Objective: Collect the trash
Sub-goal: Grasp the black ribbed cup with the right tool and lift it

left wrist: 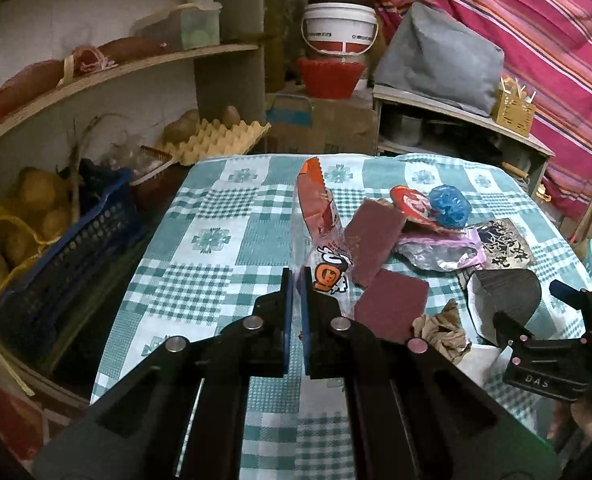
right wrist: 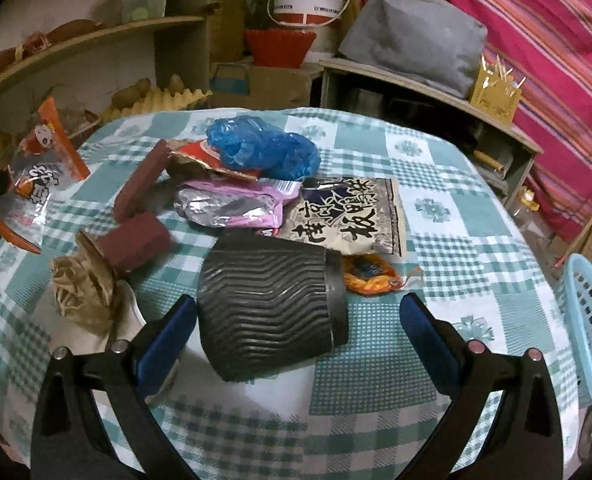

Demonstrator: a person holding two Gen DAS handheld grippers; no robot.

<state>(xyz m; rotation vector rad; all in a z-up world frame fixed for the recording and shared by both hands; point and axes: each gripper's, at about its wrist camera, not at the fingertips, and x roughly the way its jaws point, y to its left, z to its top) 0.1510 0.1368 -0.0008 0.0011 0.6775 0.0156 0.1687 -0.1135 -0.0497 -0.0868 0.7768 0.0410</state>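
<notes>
Crinkly plastic wrapper (left wrist: 323,236), light and limp, hangs pinched at its edge in the left tool (left wrist: 297,280); right tool (right wrist: 298,316) gapes around the stiff ribbed cup (right wrist: 272,312).

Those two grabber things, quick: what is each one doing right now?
Left gripper: closed, pinching an orange and clear snack wrapper.
Right gripper: open, jaws on either side of a black ribbed cup lying on its side, not gripping it.

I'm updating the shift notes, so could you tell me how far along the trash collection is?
Early stage. Nothing visibly binned yet. In hand: the left gripper is shut on an orange snack wrapper; the right gripper is open around a black ridged cup lying on its side. Left on the table: blue plastic bag, pink foil wrapper, crumpled brown paper, printed packet.
</notes>
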